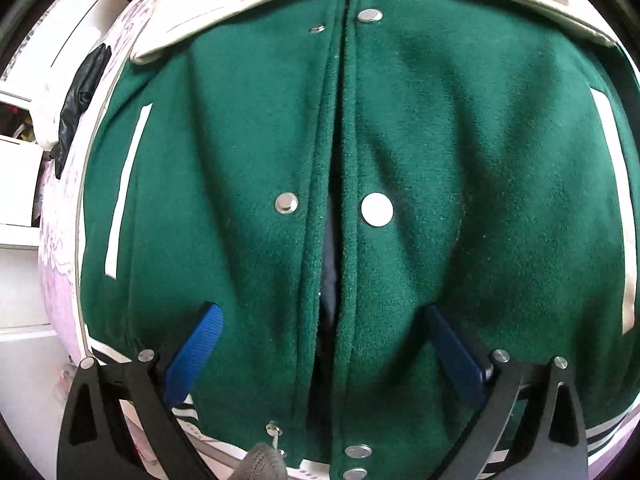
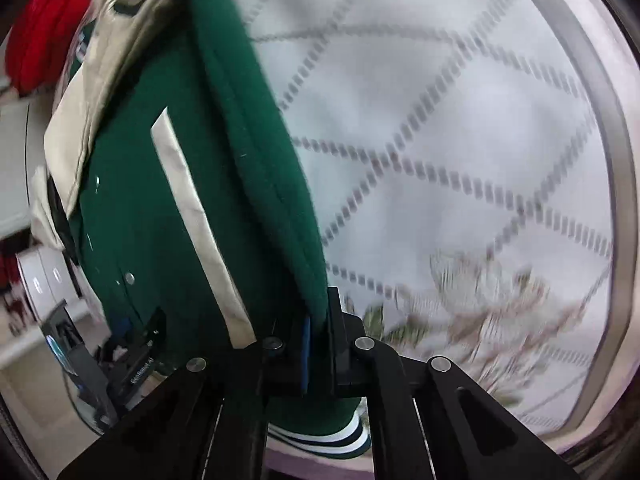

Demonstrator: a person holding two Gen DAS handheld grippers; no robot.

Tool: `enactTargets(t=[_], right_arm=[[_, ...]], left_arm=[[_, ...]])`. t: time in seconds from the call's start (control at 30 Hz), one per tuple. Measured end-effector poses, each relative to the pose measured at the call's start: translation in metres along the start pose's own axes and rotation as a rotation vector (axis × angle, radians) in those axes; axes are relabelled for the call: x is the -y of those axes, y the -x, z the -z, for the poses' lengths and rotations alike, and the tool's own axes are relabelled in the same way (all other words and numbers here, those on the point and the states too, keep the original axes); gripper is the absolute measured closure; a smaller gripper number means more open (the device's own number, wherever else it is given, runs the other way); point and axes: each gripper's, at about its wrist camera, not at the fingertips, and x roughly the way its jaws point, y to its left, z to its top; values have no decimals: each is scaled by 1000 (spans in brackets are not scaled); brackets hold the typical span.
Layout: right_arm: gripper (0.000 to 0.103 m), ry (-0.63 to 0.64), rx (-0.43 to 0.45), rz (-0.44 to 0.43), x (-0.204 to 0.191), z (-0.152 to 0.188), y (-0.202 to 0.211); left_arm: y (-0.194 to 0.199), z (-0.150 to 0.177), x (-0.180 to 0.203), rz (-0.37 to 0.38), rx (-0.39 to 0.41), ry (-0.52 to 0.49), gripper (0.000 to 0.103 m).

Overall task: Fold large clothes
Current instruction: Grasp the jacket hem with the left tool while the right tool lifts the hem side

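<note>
A green varsity jacket (image 1: 440,152) with cream sleeves, silver snaps and cream pocket strips lies front up on a bed, its placket slightly parted. My left gripper (image 1: 320,344) is open just above the jacket's lower front, its blue pads (image 1: 196,344) either side of the placket. My right gripper (image 2: 318,344) is shut on the jacket's green side edge (image 2: 256,152) near the striped hem and lifts it off the bed. The other gripper shows at the lower left of the right wrist view (image 2: 140,356).
The bed has a white quilted cover (image 2: 440,120) with a floral print and a grey border (image 2: 592,128). A black garment (image 1: 80,100) lies at the bed's left edge. White furniture (image 1: 24,200) stands left. Red clothing (image 2: 48,32) lies beyond.
</note>
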Motion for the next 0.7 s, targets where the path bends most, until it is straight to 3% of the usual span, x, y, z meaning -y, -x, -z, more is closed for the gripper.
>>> enactTargets(t=[0.1, 0.23, 0.37, 0.5, 0.53, 0.6, 0.7], right_arm=[[97, -67, -32, -36, 8, 19, -10], [97, -96, -143, -64, 9, 63, -33], [96, -18, -259, -37, 2, 85, -47], [71, 30, -239, 35, -1, 84, -31], [58, 44, -229, 62, 4, 82, -22], [41, 83, -199, 121, 6, 78, -4], [39, 138, -128, 238, 9, 75, 28]], left_arm=[[0, 11, -17, -10, -11, -26, 0], [-3, 37, -40, -73, -25, -54, 0], [11, 57, -48, -162, -13, -77, 0], [57, 72, -22, -284, 114, -132, 0], [69, 77, -12, -318, 152, -153, 0], [89, 89, 13, -368, 218, -208, 0], [103, 113, 41, -428, 320, -325, 0]])
